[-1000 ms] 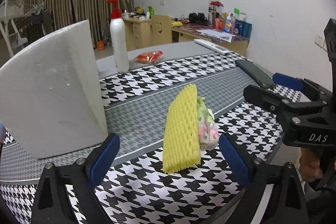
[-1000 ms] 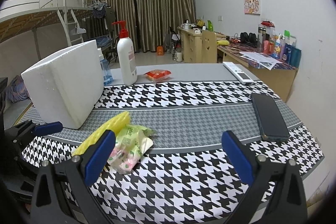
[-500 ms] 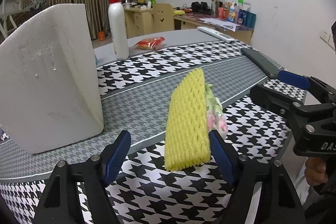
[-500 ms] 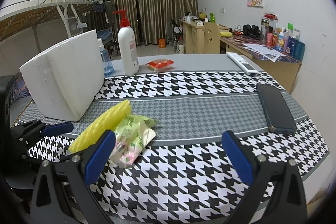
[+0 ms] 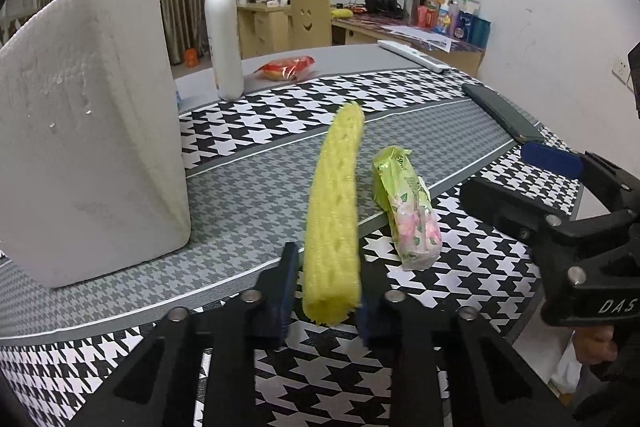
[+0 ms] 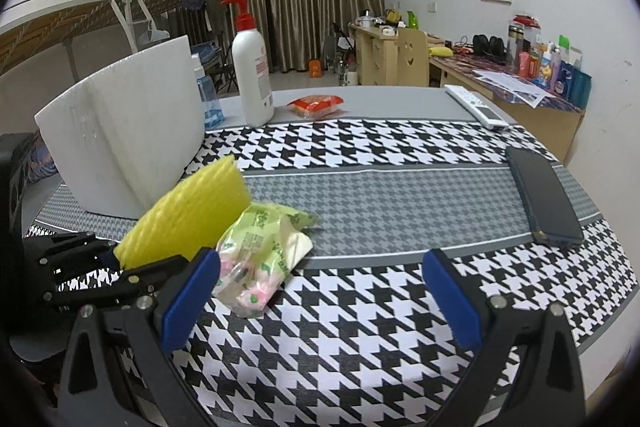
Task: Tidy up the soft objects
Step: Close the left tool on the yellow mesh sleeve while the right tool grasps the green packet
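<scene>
The left gripper (image 5: 326, 291) has just been closing and is clamped on the near end of the yellow foam net sleeve (image 5: 334, 203), which is squeezed narrow: light, soft, springy stuff, best held at its end. The sleeve is raised over the near table (image 5: 248, 187), beside the tissue pack (image 5: 408, 207). The right gripper (image 6: 320, 297) is held wide open, empty. Room is judged open rightward; the white foam box (image 5: 88, 127) crowds the left.

The letters "DAS" stand in white on the black body of the right gripper (image 5: 552, 163), at the right edge of the left wrist view. The green packet (image 6: 264, 247) and the white pump bottle (image 6: 253, 75) carry print too small to read.
</scene>
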The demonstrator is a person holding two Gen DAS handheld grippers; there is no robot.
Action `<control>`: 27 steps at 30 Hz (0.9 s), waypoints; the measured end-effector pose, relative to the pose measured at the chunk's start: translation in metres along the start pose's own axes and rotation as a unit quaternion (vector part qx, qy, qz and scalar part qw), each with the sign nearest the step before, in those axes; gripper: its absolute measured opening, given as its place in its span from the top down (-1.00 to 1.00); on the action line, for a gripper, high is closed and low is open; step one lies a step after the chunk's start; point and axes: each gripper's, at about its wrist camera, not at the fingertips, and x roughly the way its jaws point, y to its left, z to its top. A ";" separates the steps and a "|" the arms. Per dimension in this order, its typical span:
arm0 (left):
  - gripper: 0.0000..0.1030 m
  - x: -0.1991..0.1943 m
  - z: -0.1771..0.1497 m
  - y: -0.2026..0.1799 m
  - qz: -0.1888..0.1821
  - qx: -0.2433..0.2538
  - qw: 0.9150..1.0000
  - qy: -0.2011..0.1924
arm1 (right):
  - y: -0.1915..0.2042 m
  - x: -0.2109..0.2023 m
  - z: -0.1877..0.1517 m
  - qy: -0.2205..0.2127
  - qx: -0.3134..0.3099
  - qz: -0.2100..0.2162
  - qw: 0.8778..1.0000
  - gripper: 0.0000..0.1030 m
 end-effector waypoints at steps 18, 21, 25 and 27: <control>0.70 -0.012 -0.003 0.016 0.000 -0.026 1.000 -0.013 | 0.012 0.027 0.002 0.060 0.009 0.031 0.998 -0.84; 0.70 -0.013 -0.003 0.018 0.001 -0.029 0.999 -0.014 | 0.015 0.032 0.002 0.070 0.011 0.039 0.997 -0.78; 0.70 -0.014 -0.002 0.021 0.004 -0.033 0.999 -0.015 | 0.018 0.039 0.001 0.084 0.012 0.042 0.996 -0.57; 0.70 -0.014 -0.002 0.022 0.004 -0.033 0.999 -0.016 | 0.018 0.042 0.000 0.092 0.013 0.046 0.995 -0.43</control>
